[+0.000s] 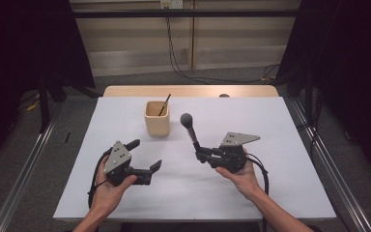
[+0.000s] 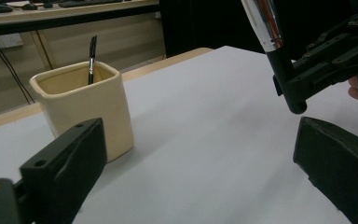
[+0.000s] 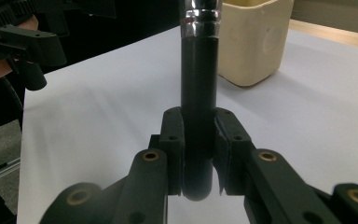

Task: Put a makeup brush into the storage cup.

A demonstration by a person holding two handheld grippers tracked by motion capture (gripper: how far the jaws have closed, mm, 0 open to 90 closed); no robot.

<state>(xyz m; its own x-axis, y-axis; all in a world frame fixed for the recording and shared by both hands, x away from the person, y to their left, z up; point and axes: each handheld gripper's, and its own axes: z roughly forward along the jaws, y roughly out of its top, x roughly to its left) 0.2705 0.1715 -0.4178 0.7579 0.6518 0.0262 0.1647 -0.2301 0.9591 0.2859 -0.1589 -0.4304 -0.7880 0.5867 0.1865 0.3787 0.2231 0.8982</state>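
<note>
Holding a makeup brush (image 1: 191,129) in the right gripper (image 1: 204,155), jaws clamped tight on the lower end of the black handle, chrome ferrule just above the grip and the dark round bristle head pointing up and away toward the far side of the desk (image 1: 270,183). Seeing the same grip close up in the right gripper view: handle (image 3: 199,116) standing upright between the two pads, butt end poking out just below them, well clear of the white surface.

Carrying nothing in the left gripper (image 1: 148,155): jaws spread wide, only bare desk between them, hovering near the front left of the cream cup (image 1: 157,118).

Standing upright toward the far middle of the desk, the cream cup (image 2: 85,105) already keeping one thin dark brush (image 2: 92,58) leaning against its inner wall.

Judging progress as roughly halfway: one brush in the cup, the second one lifted and gripped but not yet over the opening, its head hanging just beside the cup's right side in the high view. Remaining, by this reading: bringing the brush above the rim, tipping it handle-down or head-down into the cup, letting go without knocking the cup over. No other loose brushes lying on the desk.
</note>
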